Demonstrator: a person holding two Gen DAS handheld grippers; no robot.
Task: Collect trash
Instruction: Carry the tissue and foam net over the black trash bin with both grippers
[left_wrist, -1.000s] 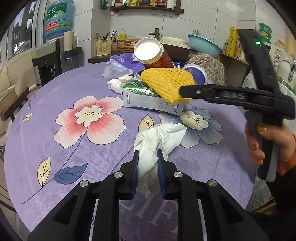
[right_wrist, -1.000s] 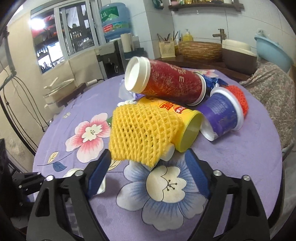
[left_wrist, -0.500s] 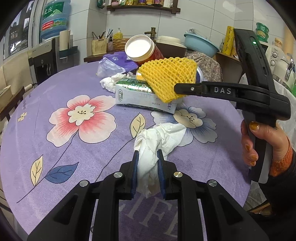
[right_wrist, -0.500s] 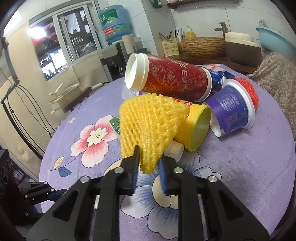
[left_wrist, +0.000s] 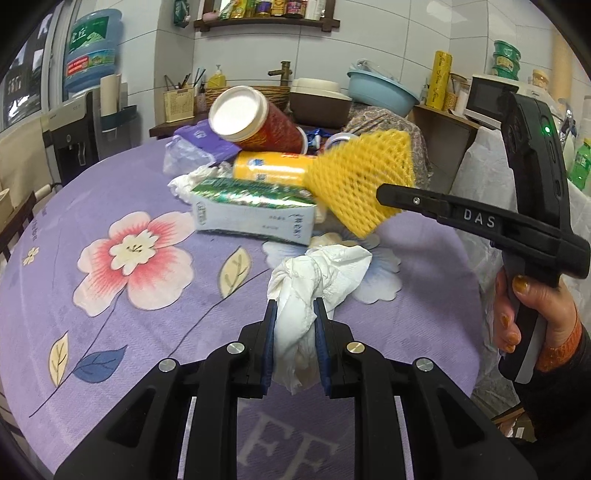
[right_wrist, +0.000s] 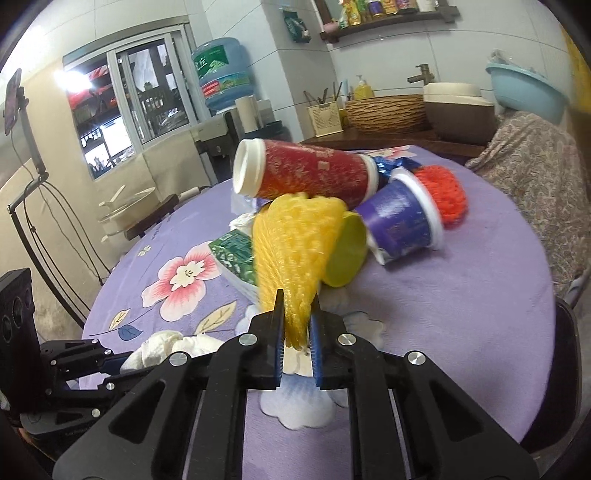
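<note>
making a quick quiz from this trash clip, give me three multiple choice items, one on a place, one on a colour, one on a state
1. Where does the red cup lie?
A. on top of the pile
B. on the floor
C. in the blue basin

2. What colour is the foam net in the right gripper?
A. green
B. yellow
C. white

3. What is the left gripper doing?
A. open, empty
B. clamped on a cup
C. clamped on the crumpled tissue

Key: 1 A, it rests on the other trash; 2 B, plainly yellow; 3 C, the tissue sits between its pads.

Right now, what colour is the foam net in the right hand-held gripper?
Yellow. The foam net shows best in the right wrist view.
</note>
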